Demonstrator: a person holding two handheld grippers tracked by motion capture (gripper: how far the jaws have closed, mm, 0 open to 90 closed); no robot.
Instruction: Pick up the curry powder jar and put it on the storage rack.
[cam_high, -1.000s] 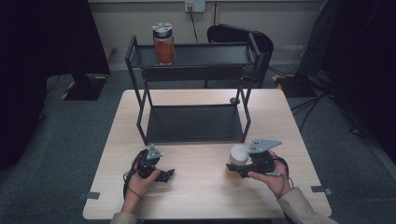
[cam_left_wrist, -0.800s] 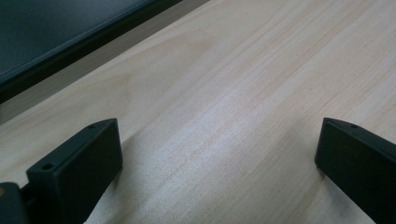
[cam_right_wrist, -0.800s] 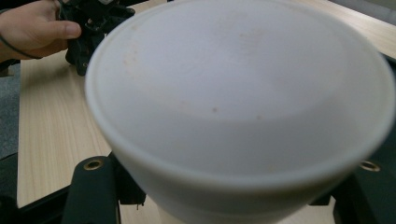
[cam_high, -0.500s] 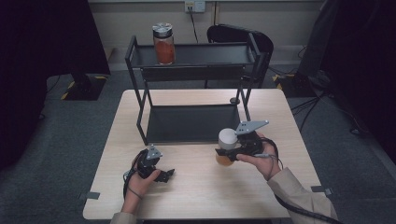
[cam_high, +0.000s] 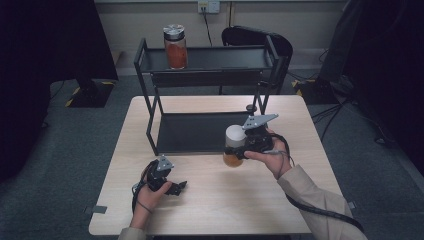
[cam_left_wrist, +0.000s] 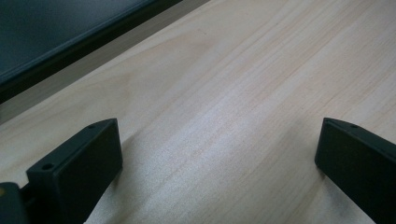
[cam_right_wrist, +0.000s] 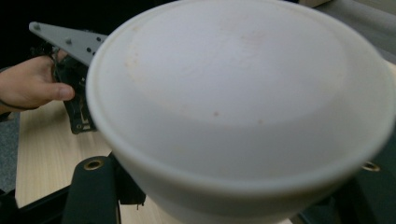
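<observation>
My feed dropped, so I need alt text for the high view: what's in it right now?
The right gripper holds a white-lidded jar above the table, in front of a black two-tier rack. The left gripper rests open on the table near the front edge. A second jar with red contents stands on the rack's top shelf.

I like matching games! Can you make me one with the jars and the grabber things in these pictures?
1. white-lidded jar
2. red-filled jar
3. left gripper
4. right gripper

a. on the rack's top shelf
b. open, resting on the table
c. held up in the air
d. shut on a jar

Pairs: 1-c, 2-a, 3-b, 4-d
</observation>
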